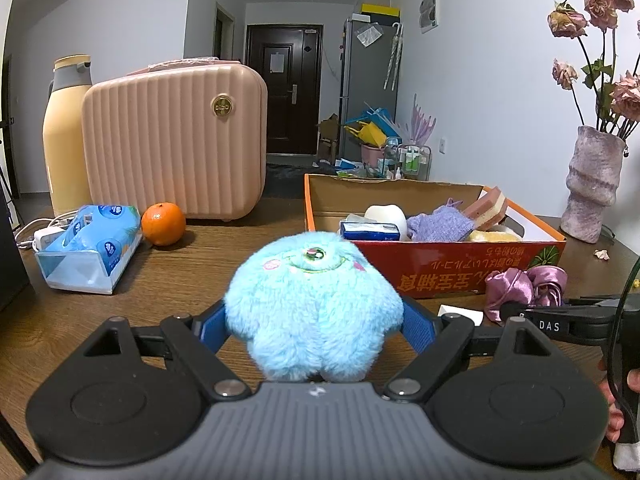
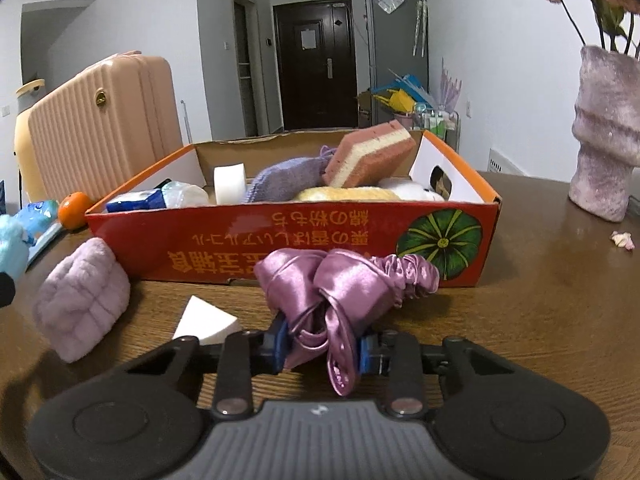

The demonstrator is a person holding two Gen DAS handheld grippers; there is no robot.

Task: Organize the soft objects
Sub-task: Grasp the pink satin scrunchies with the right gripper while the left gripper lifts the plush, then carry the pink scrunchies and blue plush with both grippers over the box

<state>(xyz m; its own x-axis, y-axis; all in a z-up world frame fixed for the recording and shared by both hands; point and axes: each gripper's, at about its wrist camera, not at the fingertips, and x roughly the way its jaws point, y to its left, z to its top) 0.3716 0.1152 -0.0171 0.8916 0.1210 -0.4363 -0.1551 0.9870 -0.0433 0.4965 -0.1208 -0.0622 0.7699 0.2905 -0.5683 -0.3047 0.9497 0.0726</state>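
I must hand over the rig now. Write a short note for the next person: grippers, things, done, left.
Left gripper: shut on the blue plush toy, over the table.
Right gripper: shut on the purple satin scrunchie, which lies before the orange box.
Done: sponge, knitted cloth and other soft things are in the box.
Left: plush toy, scrunchie, fluffy purple pouch, white wedge.

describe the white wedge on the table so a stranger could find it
Start at the orange cardboard box on the wooden table. In front of it, between a fluffy lilac pouch and a shiny purple scrunchie, lies the white wedge: plain, smooth, triangular.
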